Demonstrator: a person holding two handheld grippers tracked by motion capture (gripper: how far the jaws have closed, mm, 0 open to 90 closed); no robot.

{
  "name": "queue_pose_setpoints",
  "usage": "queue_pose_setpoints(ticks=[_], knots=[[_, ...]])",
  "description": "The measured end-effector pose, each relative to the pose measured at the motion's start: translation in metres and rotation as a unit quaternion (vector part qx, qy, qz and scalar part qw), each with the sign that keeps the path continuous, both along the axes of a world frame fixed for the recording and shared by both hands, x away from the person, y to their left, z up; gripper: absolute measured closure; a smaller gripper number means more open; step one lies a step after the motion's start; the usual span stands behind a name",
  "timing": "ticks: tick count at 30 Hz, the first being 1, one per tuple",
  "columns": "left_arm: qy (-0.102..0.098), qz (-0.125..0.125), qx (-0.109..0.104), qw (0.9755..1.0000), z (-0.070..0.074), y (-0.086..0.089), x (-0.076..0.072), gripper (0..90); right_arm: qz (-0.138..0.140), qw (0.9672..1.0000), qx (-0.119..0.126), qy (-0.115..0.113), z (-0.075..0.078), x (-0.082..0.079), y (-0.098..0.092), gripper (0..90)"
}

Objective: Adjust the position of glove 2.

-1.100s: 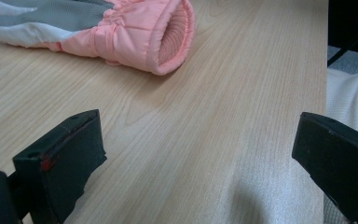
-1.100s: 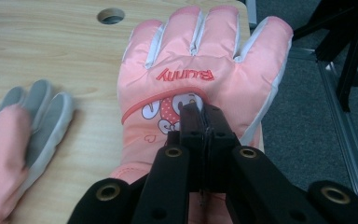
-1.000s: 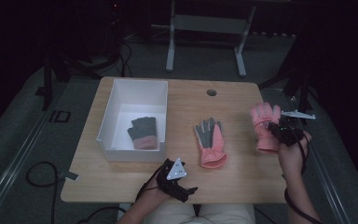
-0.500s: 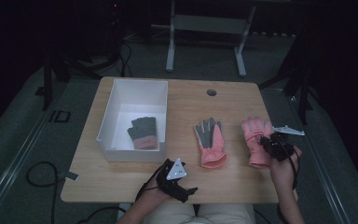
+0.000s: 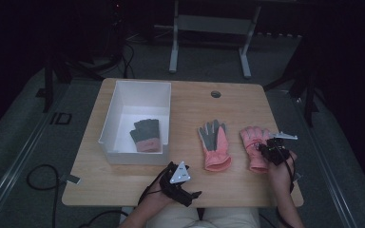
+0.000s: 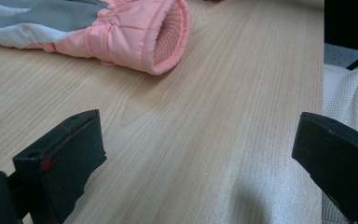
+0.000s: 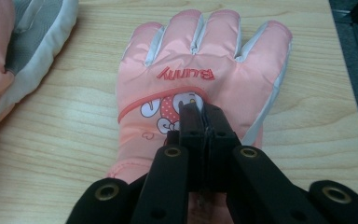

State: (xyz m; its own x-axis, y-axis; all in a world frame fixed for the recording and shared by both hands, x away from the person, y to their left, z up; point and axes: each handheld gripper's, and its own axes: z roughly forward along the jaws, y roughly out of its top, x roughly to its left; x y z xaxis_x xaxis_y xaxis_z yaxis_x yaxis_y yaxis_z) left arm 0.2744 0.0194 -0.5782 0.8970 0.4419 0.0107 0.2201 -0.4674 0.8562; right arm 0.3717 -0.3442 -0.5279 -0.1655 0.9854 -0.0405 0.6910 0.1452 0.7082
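Observation:
A pink glove (image 5: pixel 253 141) printed "Bunny" lies back up on the right of the wooden table (image 5: pixel 190 102). My right gripper (image 5: pixel 272 151) is shut on the fabric at its back; in the right gripper view the jaws meet on the glove (image 7: pixel 200 56) at the rabbit picture, gripper (image 7: pixel 200 109). A second pink glove (image 5: pixel 214 142) lies palm up, grey side showing, just left of it (image 7: pixel 23 51). My left gripper (image 5: pixel 185 187) rests near the table's front edge, open with nothing between its jaws (image 6: pixel 200 123); that glove's cuff (image 6: pixel 163 37) lies ahead of it.
A white bin (image 5: pixel 108 124) stands on the left half of the table with a grey and pink glove (image 5: pixel 146 134) inside. A round cable hole (image 5: pixel 216 94) sits near the far edge. Cables and metal stand legs (image 5: pixel 173 47) are on the floor beyond.
My right gripper has come down with the pink glove, which hung raised at the right edge and now lies flat on the table. The left gripper has stayed put.

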Motion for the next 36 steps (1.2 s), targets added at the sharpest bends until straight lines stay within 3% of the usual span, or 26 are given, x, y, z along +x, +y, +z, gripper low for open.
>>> queue_pose_setpoints(ticks=[5,10,15,21,24,29,36], knots=[[0.001,-0.002,-0.002,1.0000,0.000,0.000,0.000,2.0,0.011,0.9999,-0.002,0.001,-0.003,0.001,-0.003,85.1],[0.000,-0.001,-0.002,1.0000,0.000,0.000,0.000,2.0,0.030,0.9994,-0.012,-0.012,0.011,-0.006,-0.005,72.6],[0.000,-0.001,-0.001,1.0000,0.000,0.000,0.000,2.0,0.069,0.9968,-0.021,-0.034,0.024,-0.008,-0.009,60.8],[0.000,0.000,0.001,1.0000,0.000,0.000,0.000,2.0,0.079,0.9960,-0.038,-0.015,0.014,0.000,-0.008,56.1],[0.001,-0.001,-0.002,1.0000,0.000,0.000,0.000,2.0,0.073,0.9967,-0.034,0.001,0.004,0.003,-0.007,59.9],[0.000,-0.004,-0.001,1.0000,0.000,0.000,0.000,2.0,0.066,0.9967,-0.046,0.006,-0.004,0.008,-0.005,63.6],[-0.002,-0.002,0.000,1.0000,0.000,-0.001,0.000,2.0,0.050,0.9985,-0.021,0.012,-0.007,0.012,-0.006,84.0]])
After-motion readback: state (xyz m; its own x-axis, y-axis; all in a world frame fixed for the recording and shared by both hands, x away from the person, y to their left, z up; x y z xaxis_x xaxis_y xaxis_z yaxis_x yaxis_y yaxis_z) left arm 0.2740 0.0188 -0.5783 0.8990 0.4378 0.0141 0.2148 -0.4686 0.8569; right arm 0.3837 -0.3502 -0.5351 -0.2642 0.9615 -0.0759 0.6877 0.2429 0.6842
